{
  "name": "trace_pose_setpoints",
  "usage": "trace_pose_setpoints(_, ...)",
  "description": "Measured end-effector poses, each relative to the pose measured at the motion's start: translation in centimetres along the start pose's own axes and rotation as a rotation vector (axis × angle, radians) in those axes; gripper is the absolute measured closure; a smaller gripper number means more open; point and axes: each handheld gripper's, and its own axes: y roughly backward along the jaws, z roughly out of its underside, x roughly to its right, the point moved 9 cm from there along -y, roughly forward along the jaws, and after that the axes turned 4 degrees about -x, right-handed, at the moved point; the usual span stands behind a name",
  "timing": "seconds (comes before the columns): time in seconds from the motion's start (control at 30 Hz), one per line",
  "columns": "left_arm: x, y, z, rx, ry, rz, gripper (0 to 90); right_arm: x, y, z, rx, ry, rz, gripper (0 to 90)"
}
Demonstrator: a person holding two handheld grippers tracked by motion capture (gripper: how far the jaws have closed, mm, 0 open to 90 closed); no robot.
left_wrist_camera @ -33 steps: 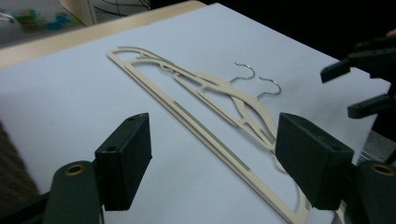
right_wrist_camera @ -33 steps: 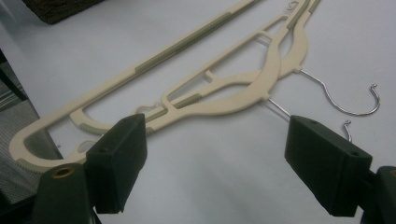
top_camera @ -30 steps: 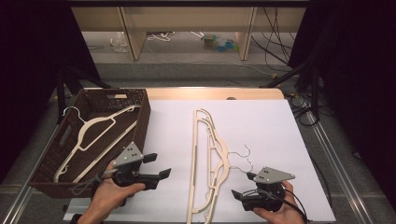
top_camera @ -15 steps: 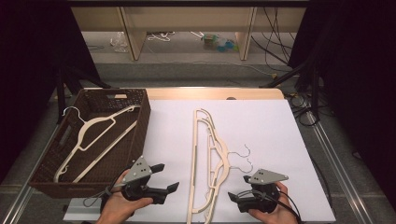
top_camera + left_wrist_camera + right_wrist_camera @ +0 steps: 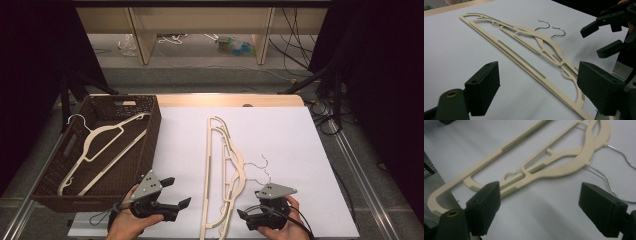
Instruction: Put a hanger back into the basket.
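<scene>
Wicker basket (image 5: pixel 150 125) beyond the left tool (image 5: pixel 172 194) held one cream hanger (image 5: pixel 100 145). Two overlapped cream hangers (image 5: pixel 225 170) lay on the white counter (image 5: pixel 290 140) between both tools; the right tool (image 5: pixel 246 219) sat just beside them. Both tools gaped, gripping nothing.

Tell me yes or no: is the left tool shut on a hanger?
No. The left tool stands open over the white sheet, beside the stacked hangers, touching neither.

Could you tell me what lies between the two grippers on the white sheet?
In the high view, the near ends of the stacked cream hangers lie between the left gripper and the right gripper.
</scene>
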Motion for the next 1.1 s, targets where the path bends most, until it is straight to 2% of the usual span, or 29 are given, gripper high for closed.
trace_pose_setpoints(0.13, 0.4, -0.2, 0.4, -0.009, 0.002, 0.002, 18.4, -1.2, -1.0, -0.3, -0.030, 0.035, -0.012, 18.1)
trace_pose_setpoints(0.17, 0.4, -0.1, 0.5, -0.013, -0.015, 0.001, 18.4, -1.5, -1.3, -0.3, -0.043, 0.040, -0.011, 18.0)
trace_pose_setpoints(0.2, 0.5, -0.1, 0.6, -0.013, 0.003, 0.001, 18.5, -1.8, -1.6, -0.4, -0.054, 0.044, -0.013, 18.2)
trace_pose_setpoints(0.27, 0.5, -0.1, 0.6, -0.013, -0.016, 0.009, 18.4, -2.1, -2.2, -0.6, -0.052, 0.064, -0.005, 18.3)
trace_pose_setpoints(0.33, 0.6, -0.1, 0.6, -0.012, -0.015, 0.015, 18.4, -2.6, -2.8, -0.8, -0.065, 0.080, -0.011, 18.5)
trace_pose_setpoints(0.37, 0.6, -0.1, 0.6, -0.013, -0.018, 0.009, 18.4, -2.7, -2.8, -0.8, -0.088, 0.089, -0.019, 18.8)
trace_pose_setpoints(0.4, 0.6, -0.2, 0.6, -0.014, -0.019, 0.009, 18.4, -2.8, -3.1, -0.8, -0.089, 0.093, -0.015, 18.8)
trace_pose_setpoints(0.43, 0.7, -0.2, 0.7, -0.017, -0.010, 0.011, 18.4, -3.1, -3.2, -0.9, -0.102, 0.073, -0.018, 18.8)
trace_pose_setpoints(0.47, 0.7, -0.2, 0.7, -0.018, -0.003, 0.010, 18.5, -3.1, -3.4, -0.9, -0.104, 0.089, -0.015, 19.0)
trace_pose_setpoints(0.5, 0.5, -0.2, 0.7, -0.020, -0.021, 0.010, 18.4, -3.0, -3.8, -1.0, -0.096, 0.099, 0.004, 19.4)
trace_pose_setpoints(0.53, 0.5, -0.3, 0.7, -0.019, -0.014, 0.018, 18.5, -3.0, -3.8, -0.8, -0.126, 0.105, 0.004, 19.5)
trace_pose_setpoints(0.57, 0.5, -0.3, 0.7, -0.017, -0.007, 0.015, 18.4, -3.1, -3.9, -0.8, -0.134, 0.091, 0.014, 19.8)
trace_pose_setpoints(0.6, 0.5, -0.3, 0.8, -0.020, 0.005, 0.015, 18.5, -3.0, -4.2, -0.8, -0.125, 0.110, 0.030, 19.7)
trace_pose_setpoints(0.63, 0.5, -0.3, 0.8, -0.022, -0.002, 0.012, 18.5, -3.1, -4.1, -0.7, -0.150, 0.100, 0.018, 19.8)
trace_pose_setpoints(0.7, 0.5, -0.3, 0.8, -0.024, -0.021, 0.016, 18.6, -3.1, -4.5, -0.5, -0.153, 0.117, 0.041, 19.9)
trace_pose_setpoints(0.77, 0.7, -0.4, 0.9, -0.029, -0.015, 0.022, 18.6, -3.0, -4.6, -0.3, -0.174, 0.127, 0.046, 19.9)
trace_pose_setpoints(0.8, 0.7, -0.4, 0.9, -0.030, -0.030, 0.022, 18.6, -3.0, -4.8, -0.3, -0.175, 0.121, 0.049, 20.6)
trace_pose_setpoints(0.97, 0.6, -0.4, 0.9, -0.028, -0.029, 0.022, 18.6, -2.5, -4.8, 0.2, -0.218, 0.150, 0.087, 21.9)
trace_pose_setpoints(1.0, 0.7, -0.4, 0.9, -0.028, -0.007, 0.021, 18.6, -2.4, -4.7, 0.3, -0.228, 0.157, 0.092, 22.7)
trace_pose_setpoints(1.07, 0.7, -0.4, 0.9, -0.028, -0.011, 0.021, 18.9, -2.1, -4.7, 0.4, -0.232, 0.152, 0.096, 23.1)
trace_pose_setpoints(1.1, 0.6, -0.4, 0.9, -0.027, -0.030, 0.021, 18.9, -2.1, -4.6, 0.5, -0.240, 0.144, 0.095, 23.6)
